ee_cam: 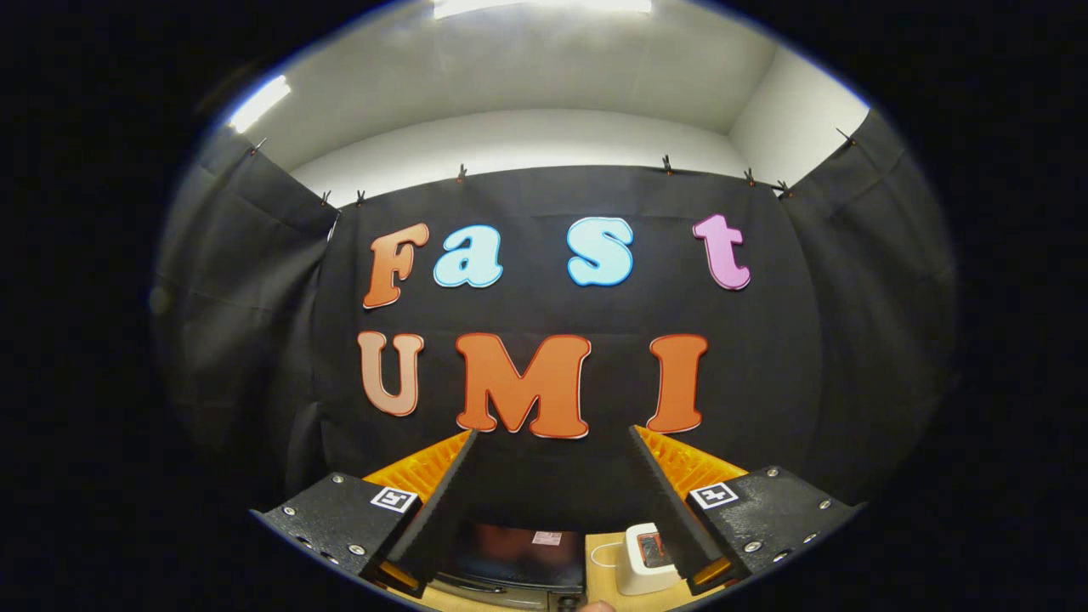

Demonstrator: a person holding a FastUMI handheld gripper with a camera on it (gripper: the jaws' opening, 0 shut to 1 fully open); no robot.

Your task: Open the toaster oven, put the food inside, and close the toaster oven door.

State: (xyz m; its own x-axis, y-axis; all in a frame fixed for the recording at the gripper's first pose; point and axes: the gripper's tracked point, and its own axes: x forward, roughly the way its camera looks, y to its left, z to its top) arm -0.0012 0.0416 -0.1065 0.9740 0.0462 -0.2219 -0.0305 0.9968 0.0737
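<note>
Right now your gripper (552, 476) is spread wide and holding nothing, aimed high at the booth wall, while the toaster oven (518, 561) sits low between the fingers, door apparently shut, so you'd need to tip down toward it.

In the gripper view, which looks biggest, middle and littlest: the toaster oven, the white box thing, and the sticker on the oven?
1. Toaster oven, between the open gripper fingers.
2. White box.
3. Sticker.
Only looks; the box's real size is unsure.
</note>
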